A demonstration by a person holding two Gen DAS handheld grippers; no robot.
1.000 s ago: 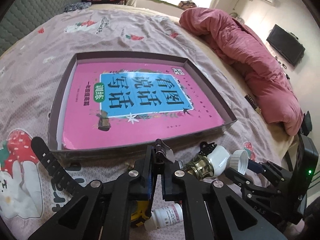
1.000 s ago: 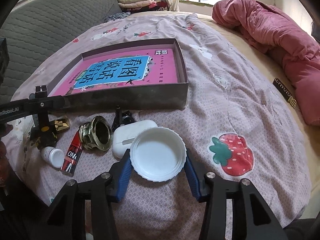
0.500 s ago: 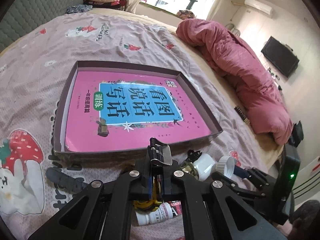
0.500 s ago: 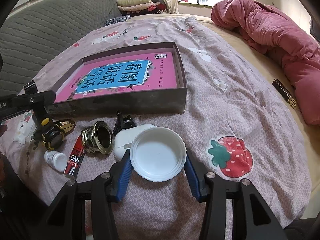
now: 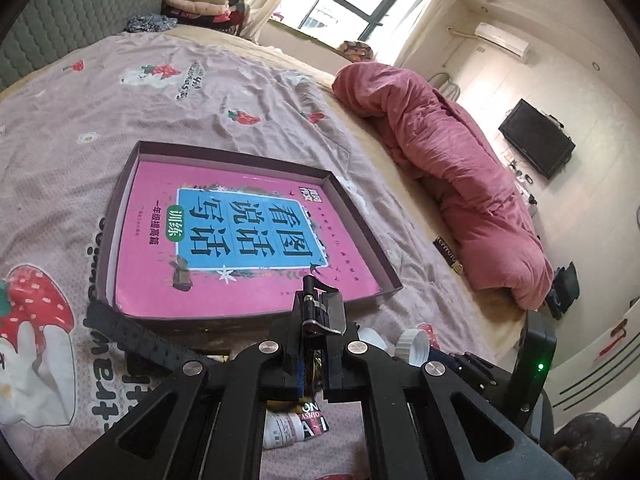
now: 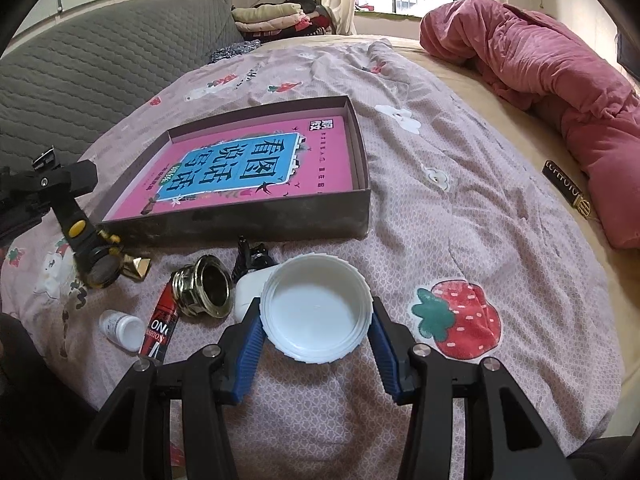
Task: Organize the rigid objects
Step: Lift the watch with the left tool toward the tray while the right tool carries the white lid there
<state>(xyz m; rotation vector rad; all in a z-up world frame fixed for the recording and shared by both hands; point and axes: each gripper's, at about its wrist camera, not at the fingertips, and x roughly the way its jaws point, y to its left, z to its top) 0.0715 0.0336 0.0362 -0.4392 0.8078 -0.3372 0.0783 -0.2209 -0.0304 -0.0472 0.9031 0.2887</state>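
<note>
A shallow dark box point(image 5: 120, 184) point(image 6: 248, 220) holding a pink book point(image 5: 240, 232) lies on the bed. My left gripper point(image 5: 314, 360) is shut on a small black and silver clip-like object point(image 5: 320, 312), raised above the sheet near the box's front wall; it also shows in the right wrist view point(image 6: 52, 188). My right gripper point(image 6: 316, 328) is shut on a white round lid point(image 6: 316, 312), held open side up just above the sheet. Loose on the sheet are a brass fitting point(image 6: 204, 292), a red tube point(image 6: 160, 324), a small white bottle point(image 6: 122, 328) and a white case point(image 6: 252, 284).
A black strap point(image 5: 136, 336) lies left of the left gripper. A gold-trimmed object point(image 6: 108, 264) sits under the left gripper. A rolled pink quilt point(image 6: 560, 80) lies along the right side. A small black label point(image 6: 568, 192) lies near it. A grey headboard point(image 6: 80, 72) stands at left.
My left gripper has risen with the clip-like object, so the box looks farther off. My right gripper holds the white lid almost unmoved, slightly raised.
</note>
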